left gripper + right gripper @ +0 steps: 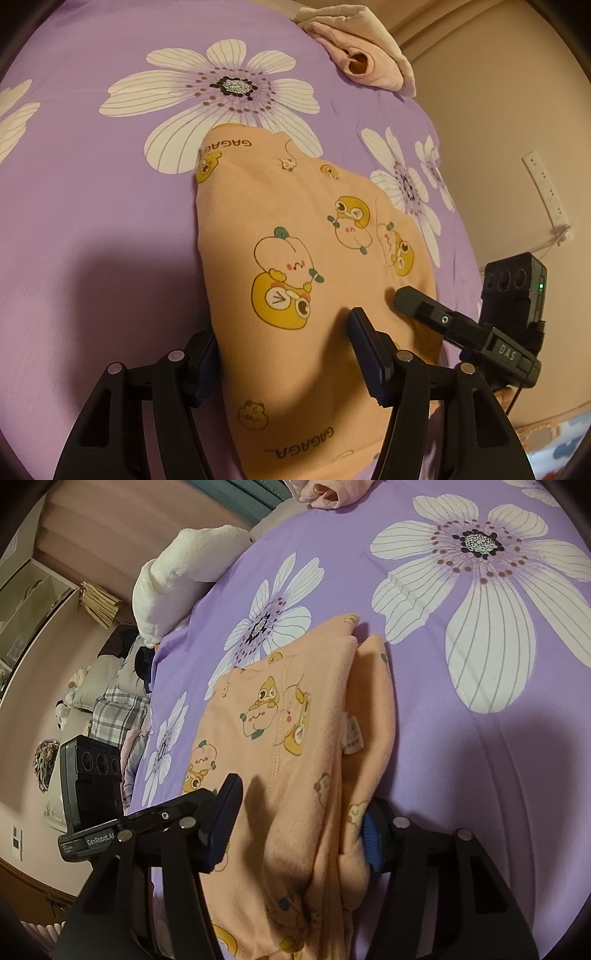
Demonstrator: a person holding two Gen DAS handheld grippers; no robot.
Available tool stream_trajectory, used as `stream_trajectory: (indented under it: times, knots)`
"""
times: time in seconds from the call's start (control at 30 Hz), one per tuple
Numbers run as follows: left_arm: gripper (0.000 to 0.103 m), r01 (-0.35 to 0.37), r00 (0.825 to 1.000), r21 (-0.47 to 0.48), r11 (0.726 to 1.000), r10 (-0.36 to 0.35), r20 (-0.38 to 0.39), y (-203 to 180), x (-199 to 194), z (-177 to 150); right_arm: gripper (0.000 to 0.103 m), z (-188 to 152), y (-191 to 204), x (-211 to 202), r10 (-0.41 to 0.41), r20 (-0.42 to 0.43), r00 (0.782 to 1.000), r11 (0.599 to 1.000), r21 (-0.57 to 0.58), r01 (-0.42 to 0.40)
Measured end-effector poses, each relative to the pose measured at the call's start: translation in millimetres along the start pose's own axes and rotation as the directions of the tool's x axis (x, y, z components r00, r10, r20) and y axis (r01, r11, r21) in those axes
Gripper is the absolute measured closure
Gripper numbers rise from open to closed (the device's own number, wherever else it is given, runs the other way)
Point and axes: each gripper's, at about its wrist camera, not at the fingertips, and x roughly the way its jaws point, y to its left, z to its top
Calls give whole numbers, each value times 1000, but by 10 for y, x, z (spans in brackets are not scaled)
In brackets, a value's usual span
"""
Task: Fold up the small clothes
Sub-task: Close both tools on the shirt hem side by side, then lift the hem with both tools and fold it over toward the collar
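A small peach garment (291, 236) printed with yellow cartoon characters lies folded on the purple flowered bedspread (92, 192). My left gripper (284, 354) is open, its fingers wide apart on either side of the garment's near end. The right gripper's finger (410, 299) rests on the cloth at the right. In the right wrist view the same garment (280, 738) shows layered folds and a white label (352, 736). My right gripper (299, 830) is open, with fingers on both sides of the garment's near end. The left finger (229, 801) lies on top of the cloth.
A crumpled pink garment (362, 55) lies at the far edge of the bed. A white plush pillow (177, 579) and a pile of plaid clothes (114, 712) sit beside the bed. A wall power strip (546, 192) hangs at the right.
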Motion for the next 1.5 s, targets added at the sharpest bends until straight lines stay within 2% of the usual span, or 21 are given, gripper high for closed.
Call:
stream_trajectory:
  times: [0.77,0.83,0.9,0.97,1.07,1.17,1.3,1.5]
  knots:
    - [41,0,1000,7,1000,0,2,-53,66,61,49,39,-12,35,3,-1,1000,1000,-8,-3]
    - [41,-6,1000,11,1000,6,3,-50,61,56,51,47,-8,41,-4,-1,1000,1000,-12,4]
    - [42,-35,999,30,999,35,9,-87,69,51,60,36,21,40,-37,2,999,999,-27,37]
    - [45,-71,997,54,996,70,18,-132,78,38,65,28,70,43,-65,7,998,997,-49,65]
    - [54,-86,996,59,995,84,24,-148,77,34,74,8,173,60,-106,16,994,989,-98,107]
    - [63,-82,996,50,995,81,24,-124,51,48,77,-2,272,75,-153,34,988,978,-137,156]
    - [77,-84,996,64,994,82,34,-160,-12,30,80,-4,353,50,-173,58,983,972,-152,180]
    - [79,-80,995,82,993,74,66,-266,-145,-15,81,-64,535,-45,-176,101,979,964,-183,192]
